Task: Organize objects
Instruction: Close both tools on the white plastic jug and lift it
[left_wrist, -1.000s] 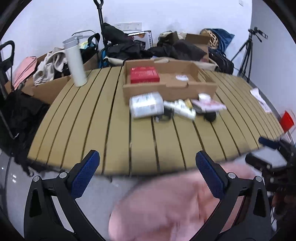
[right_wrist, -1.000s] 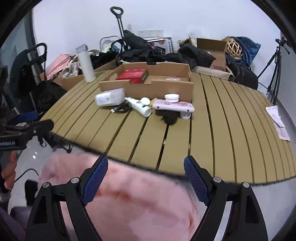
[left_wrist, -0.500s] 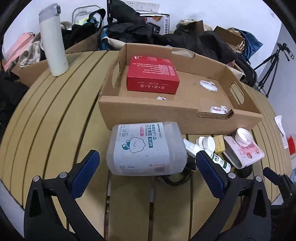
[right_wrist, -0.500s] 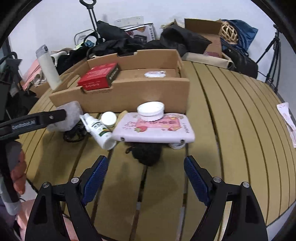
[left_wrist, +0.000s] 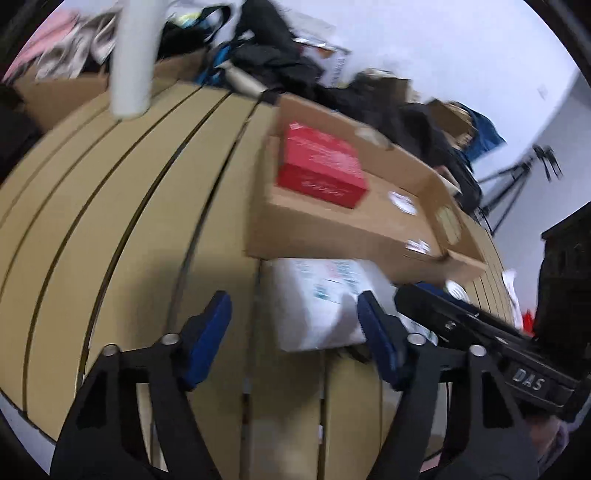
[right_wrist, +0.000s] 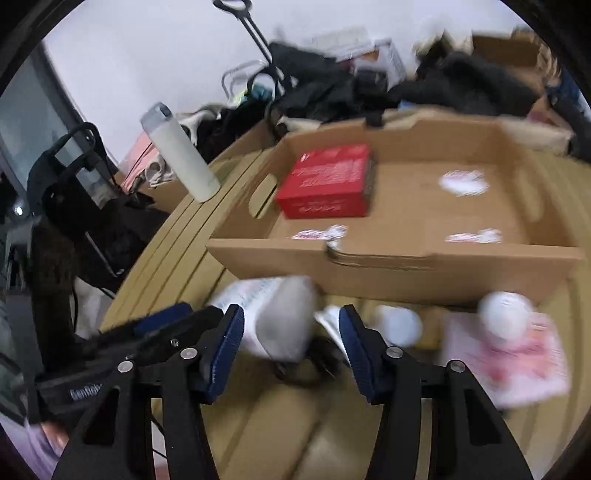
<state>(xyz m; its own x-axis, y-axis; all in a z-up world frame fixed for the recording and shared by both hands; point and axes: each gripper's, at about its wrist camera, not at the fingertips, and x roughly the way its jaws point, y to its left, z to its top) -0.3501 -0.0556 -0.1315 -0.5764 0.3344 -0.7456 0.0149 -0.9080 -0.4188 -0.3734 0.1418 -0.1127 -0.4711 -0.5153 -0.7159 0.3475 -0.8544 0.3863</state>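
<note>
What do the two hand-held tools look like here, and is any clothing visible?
Both the left tool and right tool have black angular frames with silver rivets and ribbed blue pads. White lettering marks their bodies. A lilac sleeve shows at the left hand.

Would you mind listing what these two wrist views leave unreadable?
- White bottle, left wrist view: label print smeared by motion blur.
- Black item, right wrist view: behind the bottle and right tongs, unidentifiable.
- Pink pack, right wrist view: blurred.
- Tall white flask, left wrist view: top cut off by the frame edge.
</note>
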